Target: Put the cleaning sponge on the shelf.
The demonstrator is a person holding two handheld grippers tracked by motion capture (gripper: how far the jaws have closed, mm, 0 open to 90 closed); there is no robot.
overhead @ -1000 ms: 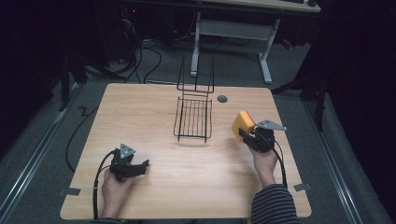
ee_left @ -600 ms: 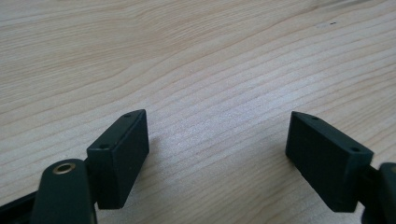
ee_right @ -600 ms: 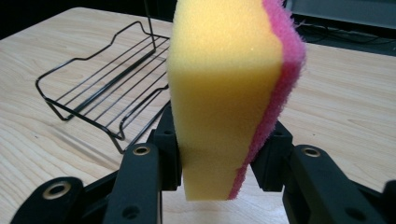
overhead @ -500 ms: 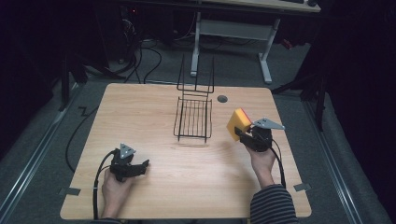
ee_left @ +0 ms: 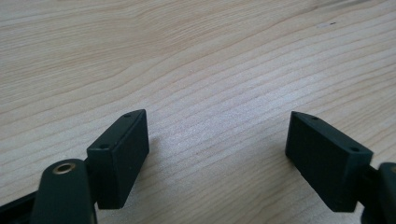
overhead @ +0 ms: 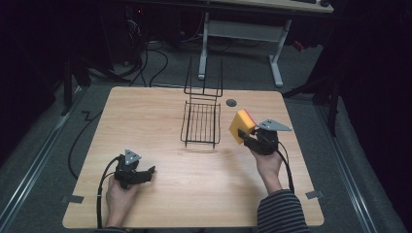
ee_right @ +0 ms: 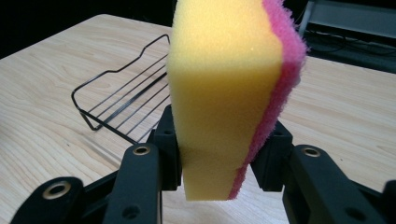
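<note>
A yellow sponge [overhead: 241,125] with a pink scouring side is clamped between the jaws of my right gripper [overhead: 248,138], held up off the table just right of a black wire rack [overhead: 200,124]. In the right gripper view the sponge [ee_right: 229,93] stands upright between the two black pads [ee_right: 168,140], with the wire rack [ee_right: 123,100] behind it to the left. My left gripper [overhead: 145,173] rests low at the table's front left, its jaws wide apart. Nothing lies between its fingers [ee_left: 119,156] in the left gripper view, just bare wood.
The wooden table [overhead: 145,111] has a round cable hole [overhead: 231,102] behind the rack. The rack's tall wire back [overhead: 203,80] rises at the far side. Beyond the table are a white desk frame [overhead: 243,34], cables and dark floor.
My right gripper has lifted the sponge and carried it left toward the wire rack. The left gripper has stayed where it was.
</note>
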